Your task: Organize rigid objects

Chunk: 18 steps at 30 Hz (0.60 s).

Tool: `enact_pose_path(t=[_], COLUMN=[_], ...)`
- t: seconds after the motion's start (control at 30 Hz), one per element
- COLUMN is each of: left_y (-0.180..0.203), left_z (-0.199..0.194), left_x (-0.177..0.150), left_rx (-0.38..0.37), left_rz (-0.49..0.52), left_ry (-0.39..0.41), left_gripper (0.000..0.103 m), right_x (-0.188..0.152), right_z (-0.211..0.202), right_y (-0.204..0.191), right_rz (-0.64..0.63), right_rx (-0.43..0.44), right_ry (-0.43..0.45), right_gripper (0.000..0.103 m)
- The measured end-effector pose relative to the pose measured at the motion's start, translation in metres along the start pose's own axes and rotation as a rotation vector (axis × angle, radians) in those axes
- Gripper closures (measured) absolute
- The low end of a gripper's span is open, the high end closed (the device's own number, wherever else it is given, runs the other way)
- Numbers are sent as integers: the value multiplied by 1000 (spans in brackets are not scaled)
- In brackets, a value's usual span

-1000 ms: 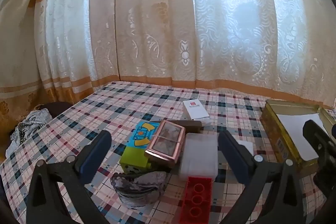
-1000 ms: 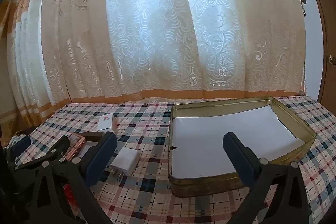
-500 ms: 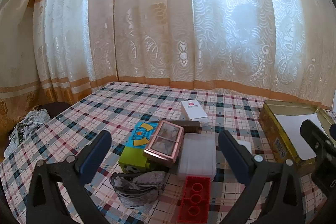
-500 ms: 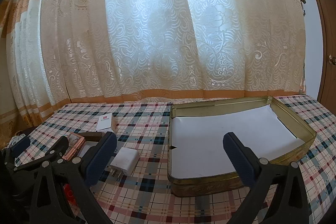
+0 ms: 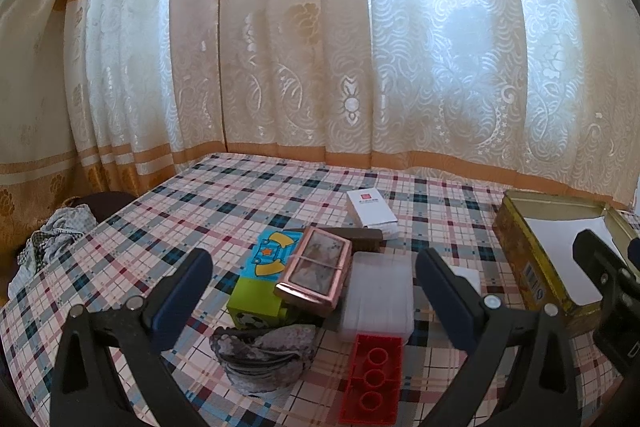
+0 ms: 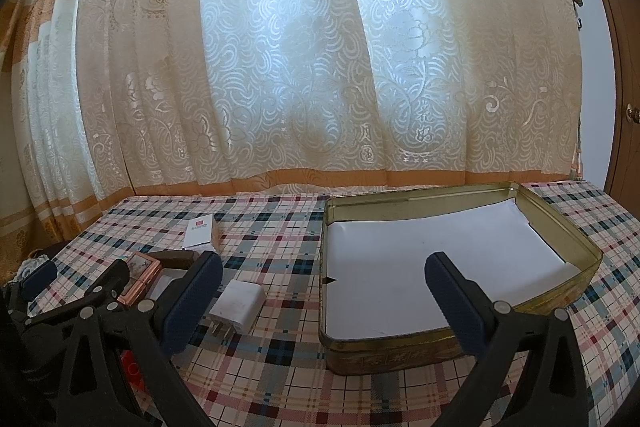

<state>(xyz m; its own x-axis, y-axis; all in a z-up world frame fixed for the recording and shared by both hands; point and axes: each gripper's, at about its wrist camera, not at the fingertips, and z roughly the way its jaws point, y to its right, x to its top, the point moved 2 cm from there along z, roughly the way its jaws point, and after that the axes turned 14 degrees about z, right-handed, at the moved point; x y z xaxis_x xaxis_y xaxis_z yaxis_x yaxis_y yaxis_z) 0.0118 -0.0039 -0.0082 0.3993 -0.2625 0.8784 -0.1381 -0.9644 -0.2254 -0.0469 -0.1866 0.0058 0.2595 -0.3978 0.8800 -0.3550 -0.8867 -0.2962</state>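
Rigid objects: clustered at table left, both tools released

Rigid objects sit in a tight group on the checked table [image 5: 248,195]. We see a rose-gold case [image 5: 316,277] tilted, resting partly on a green/blue block [image 5: 262,283] and touching a clear plastic box [image 5: 378,297]. Red brick [image 5: 372,381] lies just in front of the clear box; a crumpled grey cloth [image 5: 264,355] sits beside it, w/ the green block behind. White card box [image 5: 370,209] is further back, a dark brown item [image 5: 356,235] between it and the case. White charger [image 6: 239,301] lies between the group and the gold tin [image 6: 400,355].

Tin is paper-lined, nothing else in it, at table right.

Left tool [image 5: 312,291]: jaws wide apart, nothing gripped, hovering over the group. Right tool [image 6: 320,301]: jaws wide apart, nothing gripped, framing the tin's near-left corner. Curtain [image 6: 320,67] hangs behind the table.
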Motion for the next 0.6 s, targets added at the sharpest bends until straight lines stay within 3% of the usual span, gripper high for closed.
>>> enact_pose_path(t=[0.6], left_y=[-1], left_z=[2], left_x=[-4], left_rx=[0], left_rz=[-4], left_ry=[-2], left_gripper=[0], right_x=[-1], right_z=[1], right_y=[1], right_rz=[-3], right_rx=[1], right_ry=[-6], right_gripper=[0])
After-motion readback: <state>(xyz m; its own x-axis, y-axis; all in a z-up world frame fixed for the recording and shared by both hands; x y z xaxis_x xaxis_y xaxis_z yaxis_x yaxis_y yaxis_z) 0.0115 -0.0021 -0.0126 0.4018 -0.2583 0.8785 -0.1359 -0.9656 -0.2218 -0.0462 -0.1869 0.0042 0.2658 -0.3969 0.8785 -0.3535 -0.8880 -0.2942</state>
